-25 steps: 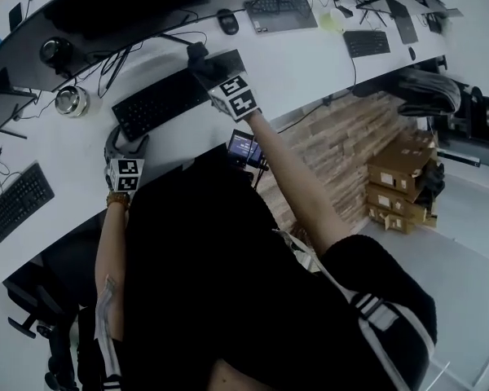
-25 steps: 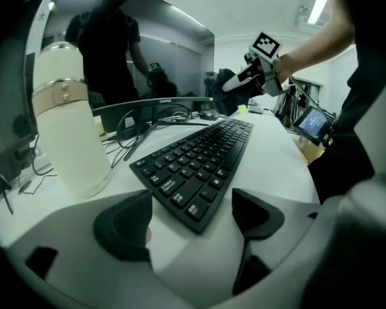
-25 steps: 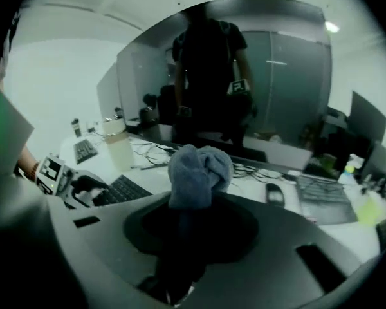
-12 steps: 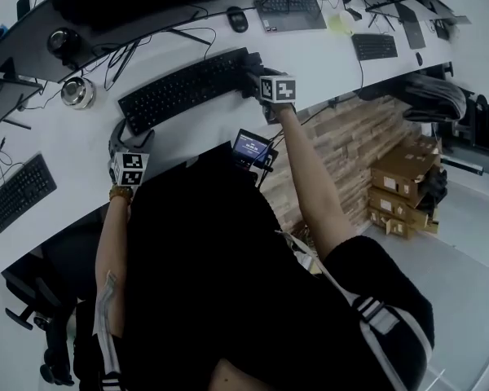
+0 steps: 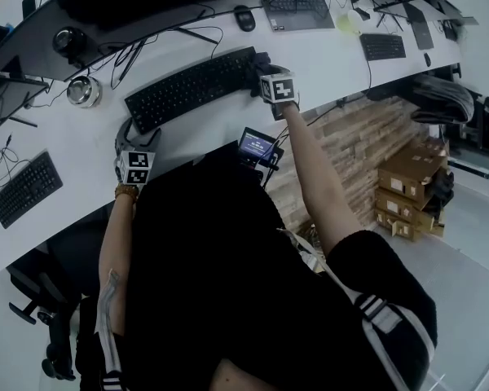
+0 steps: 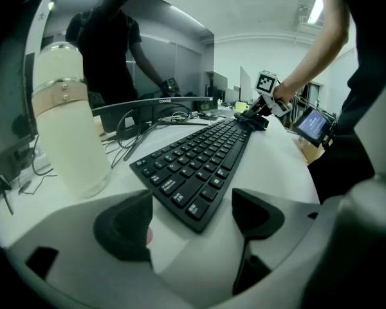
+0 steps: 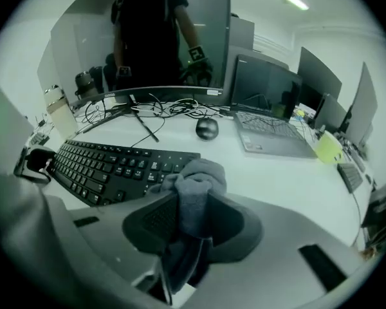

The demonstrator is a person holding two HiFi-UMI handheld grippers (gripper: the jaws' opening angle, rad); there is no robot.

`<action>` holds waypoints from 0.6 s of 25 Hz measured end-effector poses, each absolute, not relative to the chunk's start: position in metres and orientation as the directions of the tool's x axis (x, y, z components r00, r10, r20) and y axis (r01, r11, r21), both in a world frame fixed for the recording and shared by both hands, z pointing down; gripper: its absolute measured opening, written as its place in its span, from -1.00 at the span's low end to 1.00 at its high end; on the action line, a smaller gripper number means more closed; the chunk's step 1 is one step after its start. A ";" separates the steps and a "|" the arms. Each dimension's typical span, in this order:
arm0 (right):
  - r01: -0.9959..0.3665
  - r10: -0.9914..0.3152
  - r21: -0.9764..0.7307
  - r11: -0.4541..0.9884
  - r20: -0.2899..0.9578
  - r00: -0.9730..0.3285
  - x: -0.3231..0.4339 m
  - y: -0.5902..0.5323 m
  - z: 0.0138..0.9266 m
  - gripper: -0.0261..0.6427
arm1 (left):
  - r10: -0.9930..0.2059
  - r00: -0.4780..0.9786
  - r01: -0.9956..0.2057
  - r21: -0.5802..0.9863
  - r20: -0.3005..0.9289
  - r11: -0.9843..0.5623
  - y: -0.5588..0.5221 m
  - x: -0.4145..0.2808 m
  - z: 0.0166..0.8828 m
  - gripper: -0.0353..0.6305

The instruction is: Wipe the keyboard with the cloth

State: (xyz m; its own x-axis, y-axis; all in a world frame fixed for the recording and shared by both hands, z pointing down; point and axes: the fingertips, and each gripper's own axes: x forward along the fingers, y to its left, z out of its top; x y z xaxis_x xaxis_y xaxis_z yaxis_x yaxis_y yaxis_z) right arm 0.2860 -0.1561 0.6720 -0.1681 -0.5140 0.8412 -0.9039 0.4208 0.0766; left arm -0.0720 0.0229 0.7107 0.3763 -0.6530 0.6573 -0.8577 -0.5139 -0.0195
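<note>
The white desk (image 5: 326,55) is carrying a black keyboard (image 5: 191,88); the left gripper (image 6: 193,221) is holding its jaws spread and empty at the keyboard's left end; the right gripper (image 7: 192,221), jaws just closing, is pinching a grey cloth (image 7: 196,185) at the keyboard's right end.

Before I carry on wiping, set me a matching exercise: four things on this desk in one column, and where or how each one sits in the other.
1. cloth
2. keyboard
3. mouse
4. bottle

A. white, upright, by the keyboard's left end
B. pinched in the right gripper
C. long, black, flat on the desk
D. small, dark, just left of the laptop

Pairs: 1-B, 2-C, 3-D, 4-A. The right gripper's jaws have just been closing, with the cloth between them.
</note>
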 end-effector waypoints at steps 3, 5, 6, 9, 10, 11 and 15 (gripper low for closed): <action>-0.887 -0.506 0.080 0.454 0.843 -0.183 0.277 -0.158 0.676 -0.63 | -0.655 0.375 -0.858 -0.020 0.656 -0.513 0.022 -0.072 0.710 0.25; -0.903 -0.509 0.037 0.429 0.835 -0.207 0.275 -0.158 0.679 -0.67 | -0.651 0.375 -0.859 -0.016 0.660 -0.511 0.023 -0.072 0.710 0.25; -0.913 -0.512 0.007 0.409 0.829 -0.223 0.275 -0.158 0.680 -0.67 | -0.651 0.375 -0.860 -0.015 0.659 -0.511 0.023 -0.072 0.710 0.25; -0.932 -0.515 -0.092 0.350 0.812 -0.274 0.275 -0.157 0.681 -0.74 | -0.651 0.377 -0.858 -0.016 0.659 -0.513 0.023 -0.071 0.710 0.25; -0.934 -0.511 -0.123 0.334 0.809 -0.290 0.275 -0.156 0.681 -0.74 | -0.651 0.377 -0.858 -0.017 0.659 -0.513 0.023 -0.071 0.710 0.25; -0.934 -0.506 -0.144 0.326 0.808 -0.301 0.274 -0.156 0.682 -0.75 | -0.653 0.376 -0.858 -0.019 0.658 -0.514 0.023 -0.072 0.710 0.25; -0.918 -0.476 -0.143 0.370 0.819 -0.319 0.263 -0.152 0.684 -0.77 | -0.654 0.377 -0.858 -0.020 0.656 -0.514 0.022 -0.072 0.710 0.25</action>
